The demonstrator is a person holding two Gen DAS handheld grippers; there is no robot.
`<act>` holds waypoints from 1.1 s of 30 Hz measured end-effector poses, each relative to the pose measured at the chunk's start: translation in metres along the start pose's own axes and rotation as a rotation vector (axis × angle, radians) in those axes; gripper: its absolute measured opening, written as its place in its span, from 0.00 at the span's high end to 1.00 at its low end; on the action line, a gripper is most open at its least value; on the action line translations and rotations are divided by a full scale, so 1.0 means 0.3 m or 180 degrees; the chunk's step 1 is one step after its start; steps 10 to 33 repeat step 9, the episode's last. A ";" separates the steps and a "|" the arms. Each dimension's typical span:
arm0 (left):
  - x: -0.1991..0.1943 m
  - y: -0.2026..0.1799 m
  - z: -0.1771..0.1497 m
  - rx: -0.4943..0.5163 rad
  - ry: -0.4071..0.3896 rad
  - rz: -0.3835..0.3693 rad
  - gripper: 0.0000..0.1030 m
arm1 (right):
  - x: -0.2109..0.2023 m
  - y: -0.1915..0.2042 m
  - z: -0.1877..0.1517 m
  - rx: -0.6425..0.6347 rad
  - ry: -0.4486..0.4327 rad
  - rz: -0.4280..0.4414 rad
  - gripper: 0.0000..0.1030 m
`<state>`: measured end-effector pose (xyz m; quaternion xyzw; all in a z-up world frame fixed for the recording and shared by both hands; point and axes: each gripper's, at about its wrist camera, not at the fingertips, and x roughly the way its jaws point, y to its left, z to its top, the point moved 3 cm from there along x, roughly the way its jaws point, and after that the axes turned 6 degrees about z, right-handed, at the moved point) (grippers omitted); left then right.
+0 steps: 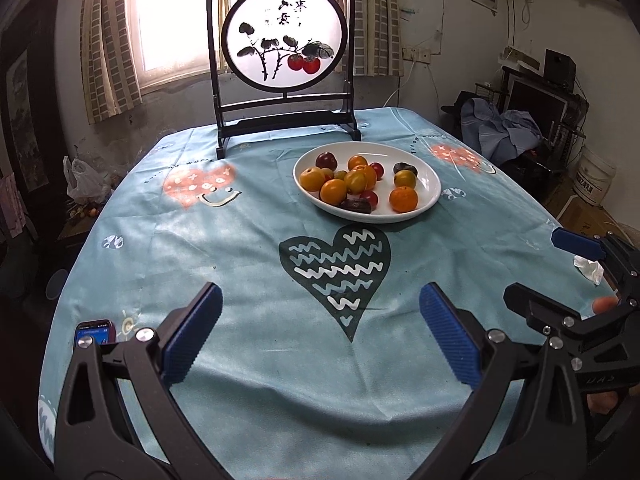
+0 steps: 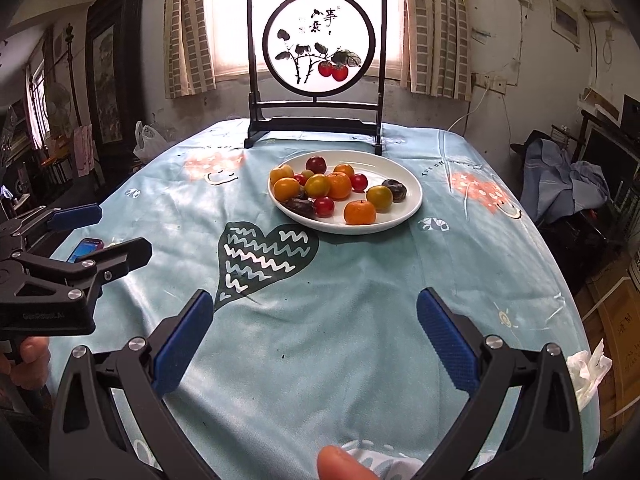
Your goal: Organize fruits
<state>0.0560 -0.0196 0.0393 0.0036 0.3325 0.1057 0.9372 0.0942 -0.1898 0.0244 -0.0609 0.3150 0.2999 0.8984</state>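
A white oval plate (image 1: 424, 178) (image 2: 408, 182) sits mid-table, holding several small fruits: orange mandarins (image 1: 403, 199) (image 2: 360, 212), yellow-green ones (image 1: 405, 179) (image 2: 379, 197), red cherry tomatoes (image 1: 370, 198) (image 2: 324, 206) and dark plums (image 1: 405, 168) (image 2: 394, 189). My left gripper (image 1: 320, 338) hovers open over the near tablecloth, well short of the plate, with nothing between its blue pads. My right gripper (image 2: 314, 340) is likewise open over the near cloth. Each gripper shows at the side of the other's view: the right one (image 1: 560, 268) and the left one (image 2: 100, 232), both open.
A black-framed round persimmon painting stand (image 1: 282, 60) (image 2: 318, 64) rises behind the plate. A phone (image 1: 96, 332) (image 2: 86, 248) lies at the near left edge, crumpled tissue (image 1: 588, 266) (image 2: 586, 368) at the right edge. A fingertip (image 2: 344, 464) shows at the bottom. The blue tablecloth (image 1: 260, 260) covers the table.
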 end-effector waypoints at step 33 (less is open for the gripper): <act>0.001 -0.011 0.001 0.0032 -0.0018 0.0044 0.02 | -0.002 -0.008 0.000 0.0029 0.0003 -0.0005 0.01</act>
